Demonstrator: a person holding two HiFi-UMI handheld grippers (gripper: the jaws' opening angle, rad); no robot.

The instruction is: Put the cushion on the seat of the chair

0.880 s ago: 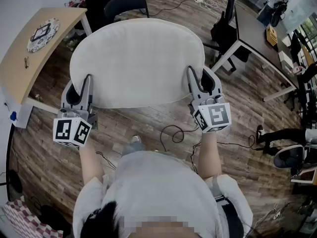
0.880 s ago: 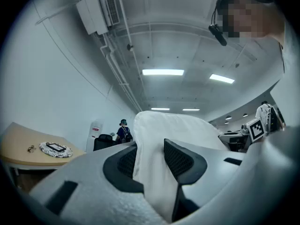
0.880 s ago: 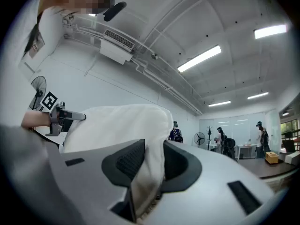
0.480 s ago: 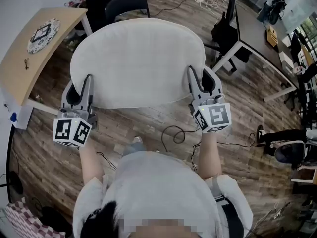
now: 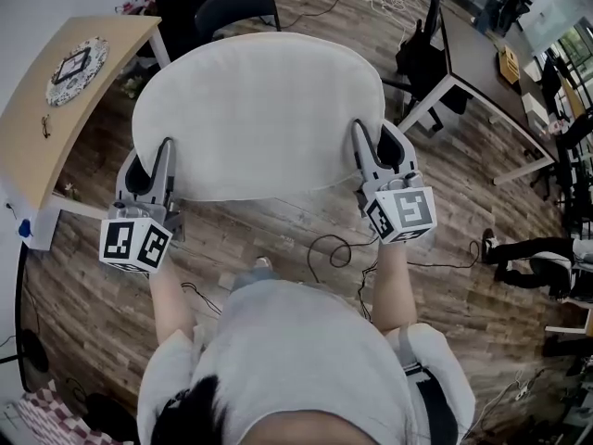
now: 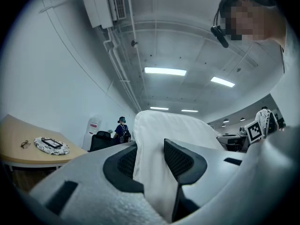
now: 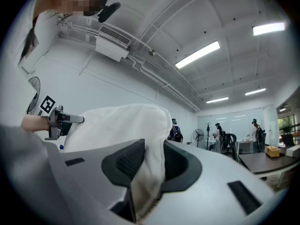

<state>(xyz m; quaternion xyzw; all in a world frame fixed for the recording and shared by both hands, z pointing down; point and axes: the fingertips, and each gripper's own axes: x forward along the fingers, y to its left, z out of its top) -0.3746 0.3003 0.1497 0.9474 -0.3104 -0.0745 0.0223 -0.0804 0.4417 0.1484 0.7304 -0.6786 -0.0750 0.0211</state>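
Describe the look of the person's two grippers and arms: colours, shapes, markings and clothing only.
The left gripper and right gripper are alike: smooth light-grey moulded bodies, each with two black pads of fine mesh texture. Each carries a white cube printed with black square markers at its rear. The person wears a white short-sleeved shirt; the forearms are bare.

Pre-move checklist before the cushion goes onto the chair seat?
1. Left tongs clamped on cushion edge: ok.
2. Right tongs clamped on the opposite edge: ok.
3. Cushion spread flat between both, not folded: ok.
4. Seat of the dark chair free: cannot tell, the cushion hides it.
5. Footing: not ok, a cable lies on the floor by the feet.
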